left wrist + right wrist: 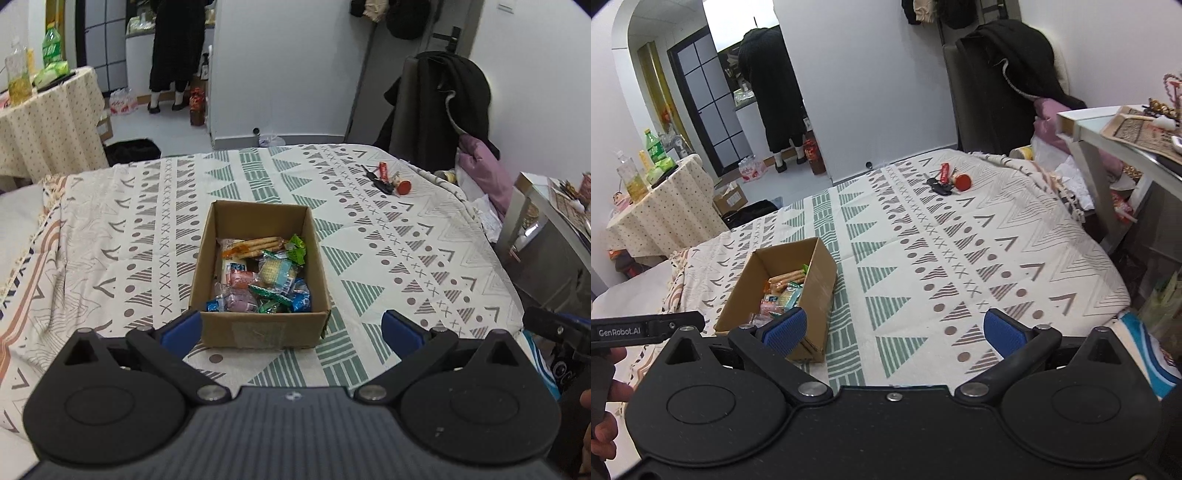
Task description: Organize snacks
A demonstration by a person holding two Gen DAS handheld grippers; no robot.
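Cardboard box (258,328) sits open on the patterned bedspread (388,236), stuffed with wrapped snacks (266,277), dead ahead at twelve o'clock of the left gripper (291,326), whose blue fingers (183,326) are spread wide and empty, flanking its near wall. Right gripper (894,328) hovers with fingers (1004,330) equally wide, nothing held, box at ten o'clock, keys (940,186) far off at twelve.
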